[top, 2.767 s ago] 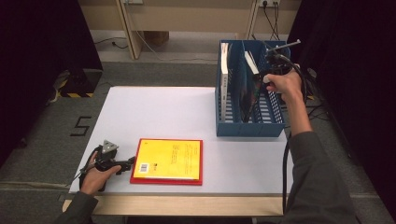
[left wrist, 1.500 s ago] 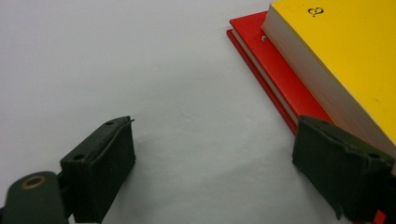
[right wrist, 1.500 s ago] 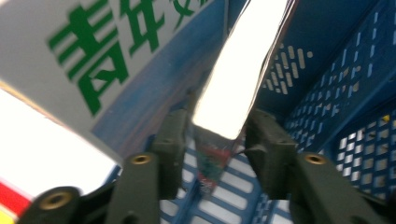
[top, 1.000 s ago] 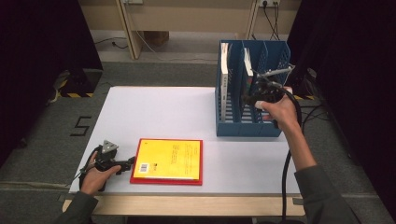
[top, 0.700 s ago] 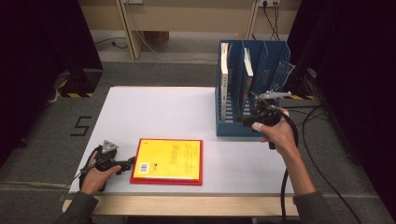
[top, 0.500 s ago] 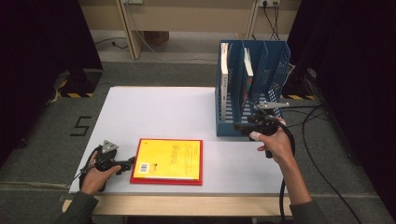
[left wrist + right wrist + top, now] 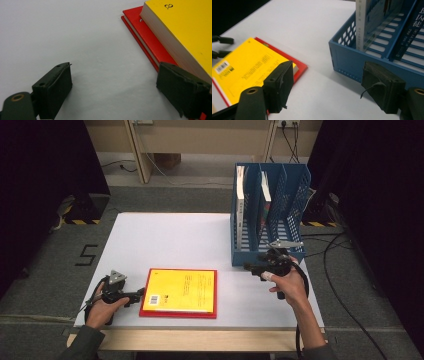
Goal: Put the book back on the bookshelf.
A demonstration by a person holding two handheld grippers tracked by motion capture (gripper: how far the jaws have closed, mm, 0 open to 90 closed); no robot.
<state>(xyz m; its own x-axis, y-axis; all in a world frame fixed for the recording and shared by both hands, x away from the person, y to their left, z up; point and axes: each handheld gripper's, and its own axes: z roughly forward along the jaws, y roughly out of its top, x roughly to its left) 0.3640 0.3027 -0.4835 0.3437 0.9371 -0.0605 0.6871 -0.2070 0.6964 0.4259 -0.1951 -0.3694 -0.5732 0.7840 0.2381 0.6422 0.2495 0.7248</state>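
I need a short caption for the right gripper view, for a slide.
Open right claw above the white table, between the yellow book and the blue file rack.

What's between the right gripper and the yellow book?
Nothing: in the high view, bare white table separates the right gripper from the yellow book.

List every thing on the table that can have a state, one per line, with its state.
Yellow book: closed, lying flat on the red book.
Red book: closed, flat on the table.
Blue file rack: upright, two books standing in it.
Left gripper: open, empty, at the yellow book's edge.
Right gripper: open, empty; its jaws have just been opening.
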